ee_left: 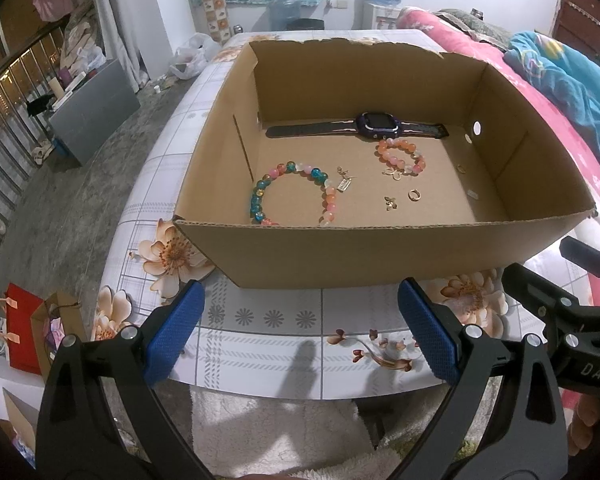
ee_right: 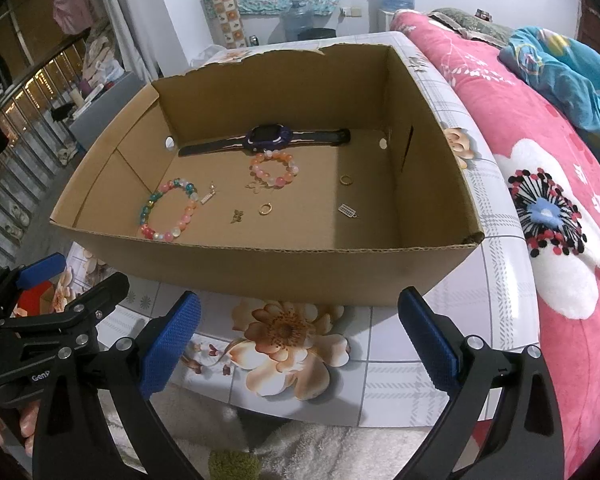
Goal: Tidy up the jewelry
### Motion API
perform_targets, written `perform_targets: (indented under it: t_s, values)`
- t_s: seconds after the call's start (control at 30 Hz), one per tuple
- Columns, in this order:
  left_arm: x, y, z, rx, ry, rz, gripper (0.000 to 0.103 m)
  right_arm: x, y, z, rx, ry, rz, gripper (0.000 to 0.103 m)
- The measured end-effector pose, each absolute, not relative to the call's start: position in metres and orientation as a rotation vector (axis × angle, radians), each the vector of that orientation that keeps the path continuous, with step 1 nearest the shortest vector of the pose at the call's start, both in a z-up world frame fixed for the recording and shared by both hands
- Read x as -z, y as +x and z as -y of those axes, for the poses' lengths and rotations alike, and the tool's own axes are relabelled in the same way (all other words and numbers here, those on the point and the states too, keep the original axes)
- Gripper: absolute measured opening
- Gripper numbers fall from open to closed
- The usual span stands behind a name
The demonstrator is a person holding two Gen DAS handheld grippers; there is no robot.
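Both the left gripper (ee_left: 300,328) and right gripper (ee_right: 300,336) spread empty before the cardboard box (ee_left: 380,256); we judge the multicolour bead bracelet (ee_left: 292,194) light, slippery, best pinched across its strand.

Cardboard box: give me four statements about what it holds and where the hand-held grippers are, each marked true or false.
1. A watch lies along the far wall of the cardboard box. True.
2. The left hand-held gripper grips the multicolored bracelet. False: it is open, outside the box.
3. The pink-orange bracelet lies just in front of the watch. True.
4. The right hand-held gripper is shut. False: its jaws stand wide open.
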State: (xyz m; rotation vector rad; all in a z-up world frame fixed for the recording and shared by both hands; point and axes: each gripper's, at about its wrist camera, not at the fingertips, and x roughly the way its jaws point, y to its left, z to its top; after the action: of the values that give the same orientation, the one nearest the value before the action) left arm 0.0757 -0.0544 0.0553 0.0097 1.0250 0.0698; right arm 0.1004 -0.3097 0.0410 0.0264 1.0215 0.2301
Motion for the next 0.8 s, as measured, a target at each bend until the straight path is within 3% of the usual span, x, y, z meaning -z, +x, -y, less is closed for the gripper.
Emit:
perform_targets:
  t_s: [0.8]
  values:
    - [-0.0541,0.0758,0.0519,-0.068,0.004,-1.029,0.094,-0.0404,0.1005,0.3078,-0.232,0.025,-1.023,0.096]
